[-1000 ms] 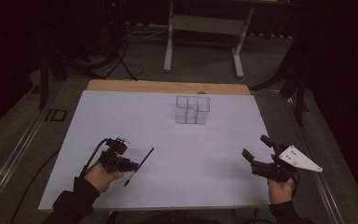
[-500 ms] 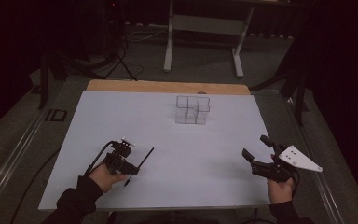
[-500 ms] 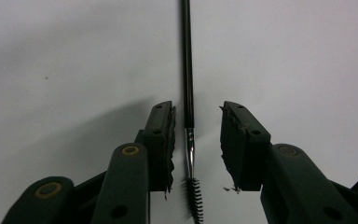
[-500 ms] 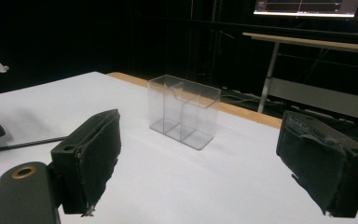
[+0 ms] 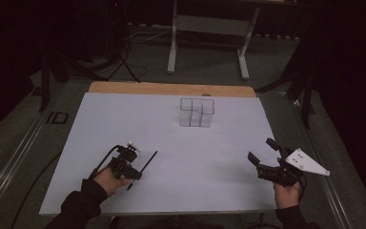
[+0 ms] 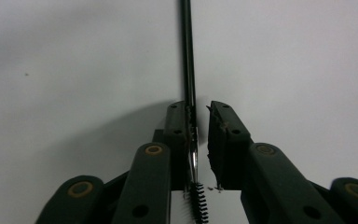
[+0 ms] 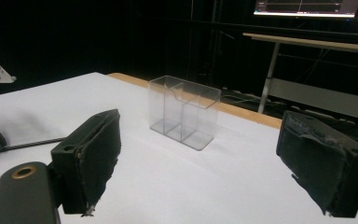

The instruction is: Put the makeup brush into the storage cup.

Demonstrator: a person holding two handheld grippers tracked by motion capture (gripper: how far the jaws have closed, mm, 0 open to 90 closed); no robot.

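The left gripper (image 5: 138, 168) sat low at the near left of the white table (image 5: 124, 124). A thin black brush (image 6: 187, 70) lay along its left jaw. A narrow gap showed between the rod and the right jaw, so whether the jaws truly pinched it could not be told. The bristle end (image 6: 199, 205) lay back between the jaws and was cut off at the bottom edge of the left gripper view. The rod's far tip ran out of the top edge there. In the high view the brush (image 5: 147, 160) was a faint dark line slanting forward from the gripper, low over the sheet; whether it touched the sheet could not be made out.

The right gripper (image 5: 263, 155) was at the near right, jaws spread wide and holding nothing, its grey plate on top. In its own view, its jaw pads (image 7: 93, 154) looked frayed.

A clear box (image 5: 198, 112) stood upright toward the far middle of the table, well apart from both grippers. Its walls were hard to trace from above. The right gripper view showed the box (image 7: 184, 112) with inner dividers and nothing seen inside. The room behind was too dark to read beyond a desk frame (image 5: 209, 28).
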